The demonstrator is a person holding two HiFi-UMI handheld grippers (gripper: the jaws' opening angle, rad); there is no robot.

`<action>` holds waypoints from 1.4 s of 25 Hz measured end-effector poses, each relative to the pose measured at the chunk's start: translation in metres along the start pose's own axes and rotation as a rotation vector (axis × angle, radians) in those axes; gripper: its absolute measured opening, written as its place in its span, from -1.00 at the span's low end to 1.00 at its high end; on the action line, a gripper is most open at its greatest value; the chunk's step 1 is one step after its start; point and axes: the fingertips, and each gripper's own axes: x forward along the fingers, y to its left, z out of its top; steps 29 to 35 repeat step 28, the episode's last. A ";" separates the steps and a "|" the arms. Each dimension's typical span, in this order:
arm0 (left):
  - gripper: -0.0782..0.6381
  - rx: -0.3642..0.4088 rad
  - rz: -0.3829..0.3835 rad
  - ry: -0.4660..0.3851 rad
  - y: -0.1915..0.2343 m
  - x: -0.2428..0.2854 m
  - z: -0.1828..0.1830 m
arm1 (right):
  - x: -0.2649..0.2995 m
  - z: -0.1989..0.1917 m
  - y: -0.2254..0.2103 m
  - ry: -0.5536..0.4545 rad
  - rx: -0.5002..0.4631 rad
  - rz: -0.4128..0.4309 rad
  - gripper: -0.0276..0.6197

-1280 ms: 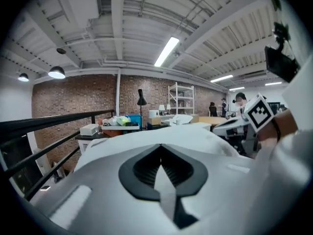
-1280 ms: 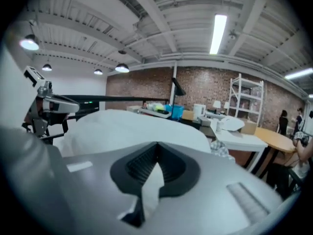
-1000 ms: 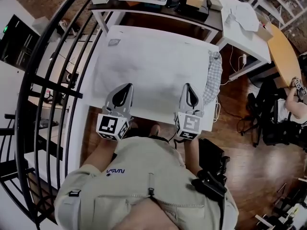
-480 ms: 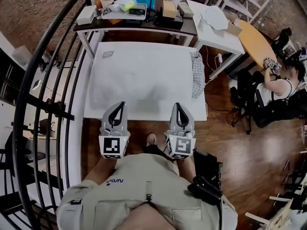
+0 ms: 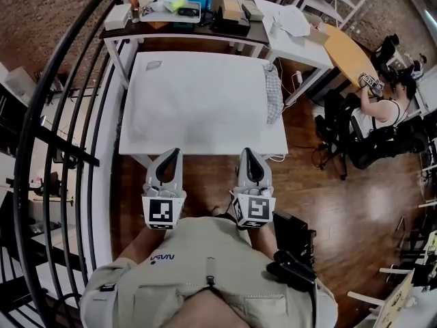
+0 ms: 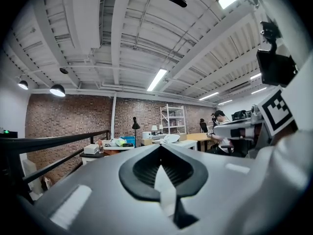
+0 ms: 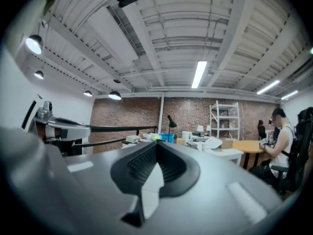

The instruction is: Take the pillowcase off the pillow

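Note:
A white pillow [image 5: 198, 98] lies flat on the white table [image 5: 205, 145] in the head view. A grey checked cloth [image 5: 272, 93] hangs along the table's right edge. My left gripper [image 5: 172, 152] and right gripper [image 5: 246, 152] are side by side over the wooden floor, just short of the table's near edge, pointing at it. Both are shut with nothing in them and touch nothing. In the left gripper view the left gripper [image 6: 160, 146] hides the table, and in the right gripper view the right gripper [image 7: 156, 144] does the same.
A dark desk [image 5: 184, 29] with a blue box and clutter stands behind the table, a white desk [image 5: 293, 36] at back right. A person [image 5: 389, 108] sits at far right. A black railing [image 5: 61, 135] runs along the left. A small grey tag [image 5: 153, 65] lies on the table's far left.
Both grippers have drawn back from over the table's near edge to the floor in front of it. The table now sits further away in the head view. Both stayed shut.

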 end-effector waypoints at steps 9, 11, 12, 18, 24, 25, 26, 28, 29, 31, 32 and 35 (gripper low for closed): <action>-0.77 0.035 0.001 0.010 -0.033 0.010 -0.001 | -0.010 -0.007 -0.018 -0.007 0.017 0.027 -0.91; -0.77 0.041 0.005 0.019 -0.039 0.013 -0.002 | -0.011 -0.008 -0.026 -0.014 0.022 0.031 -0.91; -0.77 0.041 0.008 0.023 -0.042 0.014 -0.002 | -0.012 -0.008 -0.030 -0.016 0.024 0.033 -0.91; -0.77 0.040 0.038 0.041 -0.055 0.016 -0.002 | -0.017 -0.011 -0.041 -0.021 0.034 0.066 -0.91; -0.77 0.046 0.060 0.056 -0.061 0.015 -0.004 | -0.018 -0.014 -0.047 -0.023 0.038 0.087 -0.91; -0.77 0.046 0.063 0.057 -0.062 0.015 -0.004 | -0.018 -0.014 -0.048 -0.023 0.038 0.089 -0.91; -0.77 0.046 0.066 0.057 -0.063 0.016 -0.004 | -0.019 -0.015 -0.049 -0.023 0.038 0.090 -0.91; -0.77 0.045 0.071 0.057 -0.064 0.016 -0.003 | -0.019 -0.015 -0.051 -0.024 0.037 0.092 -0.91; -0.77 0.045 0.071 0.057 -0.064 0.016 -0.003 | -0.019 -0.015 -0.051 -0.024 0.037 0.092 -0.91; -0.77 0.045 0.071 0.057 -0.064 0.016 -0.003 | -0.019 -0.015 -0.051 -0.024 0.037 0.092 -0.91; -0.77 0.045 0.071 0.057 -0.064 0.016 -0.003 | -0.019 -0.015 -0.051 -0.024 0.037 0.092 -0.91; -0.77 0.045 0.071 0.057 -0.064 0.016 -0.003 | -0.019 -0.015 -0.051 -0.024 0.037 0.092 -0.91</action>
